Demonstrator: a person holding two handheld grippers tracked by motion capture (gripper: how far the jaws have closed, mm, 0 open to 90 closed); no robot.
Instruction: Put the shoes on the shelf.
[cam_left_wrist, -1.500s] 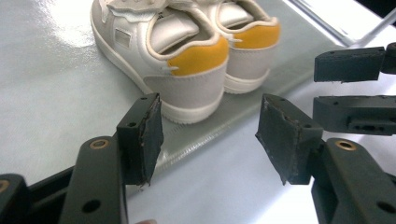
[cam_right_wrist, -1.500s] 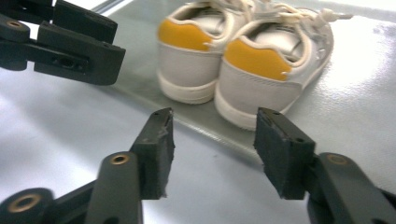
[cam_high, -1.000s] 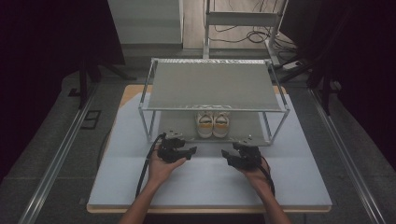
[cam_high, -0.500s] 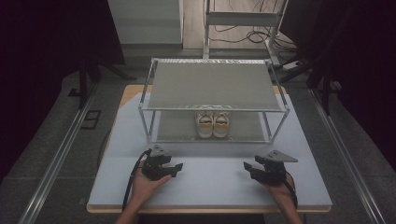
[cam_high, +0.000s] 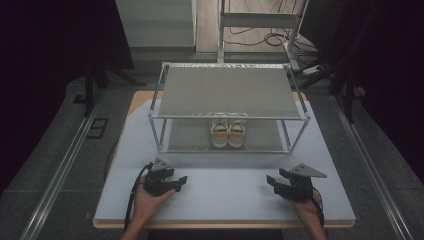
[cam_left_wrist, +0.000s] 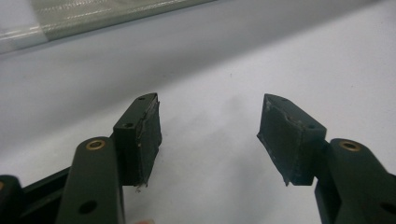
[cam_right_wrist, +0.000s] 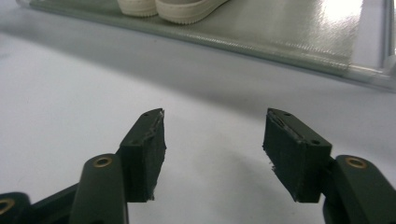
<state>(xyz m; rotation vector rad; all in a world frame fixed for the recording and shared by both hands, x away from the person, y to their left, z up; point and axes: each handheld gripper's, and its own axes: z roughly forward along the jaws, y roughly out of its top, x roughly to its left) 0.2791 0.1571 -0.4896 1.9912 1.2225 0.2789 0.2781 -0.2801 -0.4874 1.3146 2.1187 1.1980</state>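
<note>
A pair of white shoes with tan trim (cam_high: 228, 133) stands on the lower shelf of a metal two-tier rack (cam_high: 227, 92) at the back of the white table top (cam_high: 225, 197). My left gripper (cam_high: 181, 180) rests low at the front left, held by a hand. Its jaws are open over bare table in the left gripper view (cam_left_wrist: 212, 107). My right gripper (cam_high: 271, 181) sits at the front right, and its jaws have just been opening a little with nothing between them (cam_right_wrist: 217, 116). The shoes' soles (cam_right_wrist: 187, 9) lie ahead of it.
The rack's lower shelf edge (cam_right_wrist: 289, 35) runs across ahead of the right gripper, and the same edge (cam_left_wrist: 93, 18) lies ahead of the left. Metal rails (cam_high: 60, 170) flank the table on the floor. A metal frame with cables (cam_high: 260, 22) stands behind.
Both hands have drawn back from the rack's front toward the table's near edge and spread apart, left going left and right going right. The shoes have not moved.
</note>
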